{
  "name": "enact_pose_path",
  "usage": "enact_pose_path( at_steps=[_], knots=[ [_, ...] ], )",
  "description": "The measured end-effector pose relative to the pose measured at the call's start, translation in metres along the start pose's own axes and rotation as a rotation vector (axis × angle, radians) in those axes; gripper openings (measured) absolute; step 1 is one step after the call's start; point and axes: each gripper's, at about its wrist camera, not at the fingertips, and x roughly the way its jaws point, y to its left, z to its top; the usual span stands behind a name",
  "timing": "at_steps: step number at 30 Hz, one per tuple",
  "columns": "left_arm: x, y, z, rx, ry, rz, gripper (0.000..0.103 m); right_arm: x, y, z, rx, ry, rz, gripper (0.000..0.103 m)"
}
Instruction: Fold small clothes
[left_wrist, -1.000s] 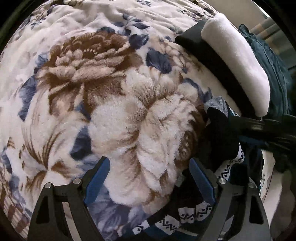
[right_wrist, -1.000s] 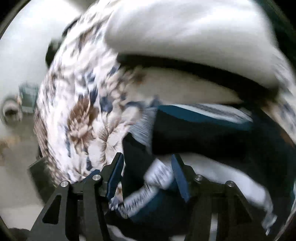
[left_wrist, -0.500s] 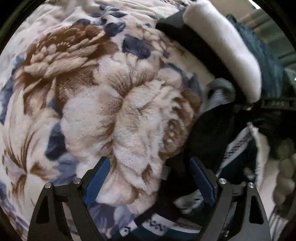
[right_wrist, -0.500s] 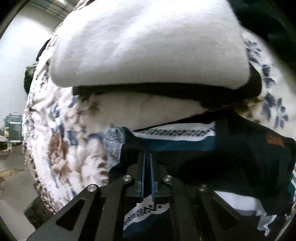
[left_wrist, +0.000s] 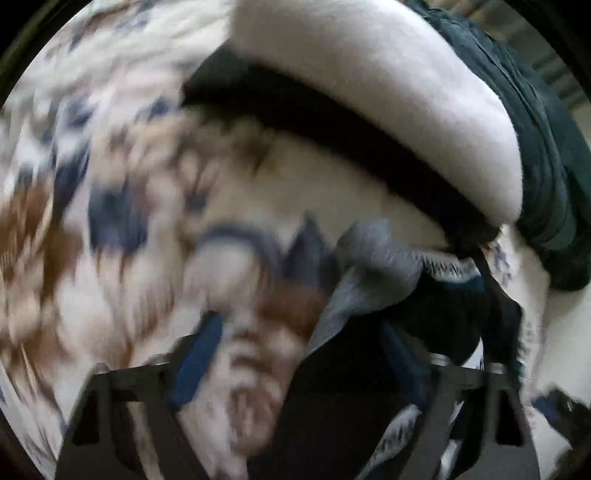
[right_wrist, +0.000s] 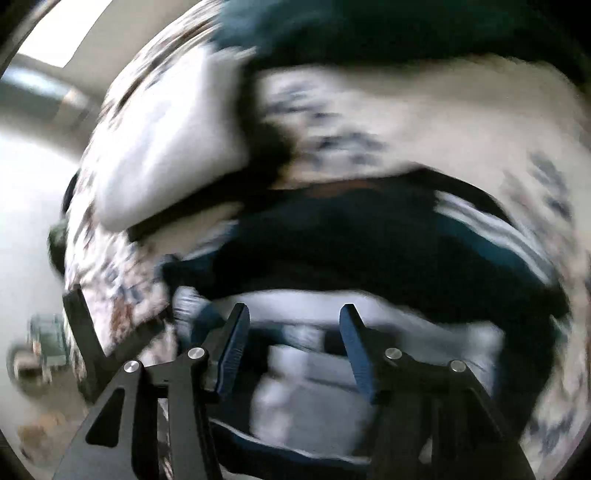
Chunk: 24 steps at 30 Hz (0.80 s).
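Right gripper (right_wrist: 291, 347) jaws opening over dark garment (right_wrist: 351, 236); floral blanket (right_wrist: 461, 122) beyond.

I am seeing a brown-and-blue floral blanket (left_wrist: 122, 206), a black, teal and white patterned garment (right_wrist: 369, 236), and a white-and-black cushion (left_wrist: 388, 92).

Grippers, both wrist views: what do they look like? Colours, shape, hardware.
Both match. The right gripper has a black frame of angled struts with triangular cut-outs, silver screw heads at the pivots, and two blue ribbed pads. The left gripper shows the same black frame and blue pads, blurred. No cables, markings, hands or sleeves are in view.
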Motion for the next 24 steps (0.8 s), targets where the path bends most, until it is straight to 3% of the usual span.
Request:
enact_pose_path(
  at_steps=[1,3,6,9,12,14,15,16,17,19,21,23,24],
  knots=[
    [-0.002,-0.005,0.001,0.057,-0.018,0.027,0.004,-0.009,-0.020,-0.006,0.046,-0.020,-0.012,0.053],
    [-0.006,0.002,-0.003,0.116,-0.042,0.065,0.003,-0.028,-0.063,-0.015,0.137,-0.050,-0.026,0.053],
    [-0.012,0.026,-0.007,0.112,-0.054,0.146,0.000,-0.042,-0.107,-0.028,0.240,-0.087,-0.041,0.053],
    [-0.025,0.048,-0.006,0.040,-0.025,0.116,0.000,-0.044,-0.137,-0.039,0.305,-0.102,-0.049,0.053],
    [-0.050,0.036,-0.009,0.055,-0.012,0.097,0.003,-0.050,-0.158,-0.047,0.357,-0.128,-0.050,0.053],
    [-0.073,0.016,-0.018,0.074,-0.031,0.044,0.011,-0.057,-0.172,-0.050,0.389,-0.149,-0.039,0.053],
    [-0.084,0.000,-0.026,0.103,-0.034,0.005,0.031,-0.059,-0.178,-0.052,0.408,-0.159,-0.036,0.053],
    [-0.096,-0.006,-0.034,0.127,-0.028,-0.021,0.057,-0.060,-0.183,-0.054,0.425,-0.164,-0.029,0.053],
    [-0.100,-0.023,-0.041,0.158,-0.018,-0.066,0.066,-0.060,-0.189,-0.056,0.445,-0.166,-0.022,0.053],
    [-0.099,-0.065,-0.055,0.238,0.019,-0.142,0.070,-0.059,-0.207,-0.060,0.497,-0.170,-0.007,0.053],
    [-0.089,-0.106,-0.064,0.335,0.059,-0.156,0.070,-0.055,-0.221,-0.060,0.530,-0.174,0.012,0.053],
    [-0.071,-0.144,-0.067,0.465,0.087,-0.136,0.070,-0.049,-0.233,-0.052,0.544,-0.161,0.028,0.053],
    [-0.062,-0.158,-0.067,0.535,0.083,-0.089,0.070,-0.046,-0.236,-0.047,0.540,-0.146,0.038,0.053]
  ],
)
